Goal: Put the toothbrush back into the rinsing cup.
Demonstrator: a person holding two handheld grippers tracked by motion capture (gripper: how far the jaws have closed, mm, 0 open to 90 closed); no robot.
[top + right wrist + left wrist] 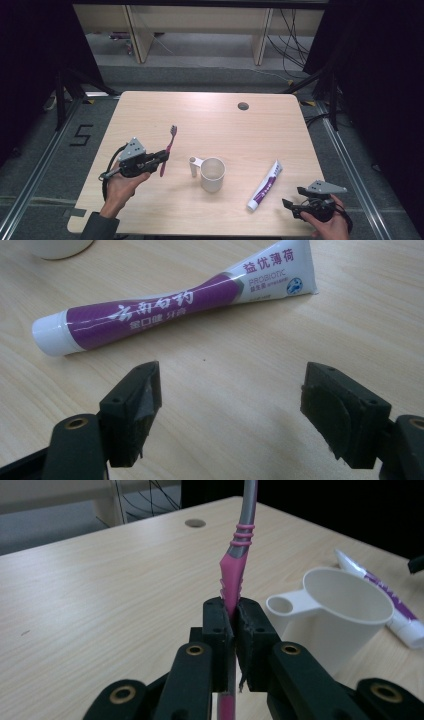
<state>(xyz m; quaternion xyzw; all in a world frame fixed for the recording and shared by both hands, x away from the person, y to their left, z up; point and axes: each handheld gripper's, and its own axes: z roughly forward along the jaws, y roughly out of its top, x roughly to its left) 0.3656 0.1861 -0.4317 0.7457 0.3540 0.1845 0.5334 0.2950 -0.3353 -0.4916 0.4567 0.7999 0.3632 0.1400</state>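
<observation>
A pink and grey toothbrush (168, 149) is held off the table by my left gripper (161, 157), whose jaws are shut on its pink handle (233, 582); the bristle end points away toward the far side. Just right of it stands a white cup (212, 174) with a side handle (345, 610). A purple and white toothpaste tube (265, 185) lies flat on the table, cap toward the near edge. My right gripper (294, 197) stands open just right of the tube's cap end, nothing between its jaws; the tube (170, 305) lies ahead of them.
The wooden table (215, 125) has a round cable hole (243, 106) near its far edge. Dark curtains flank both sides. Beyond the table stand wooden furniture legs and loose cables on the floor.
</observation>
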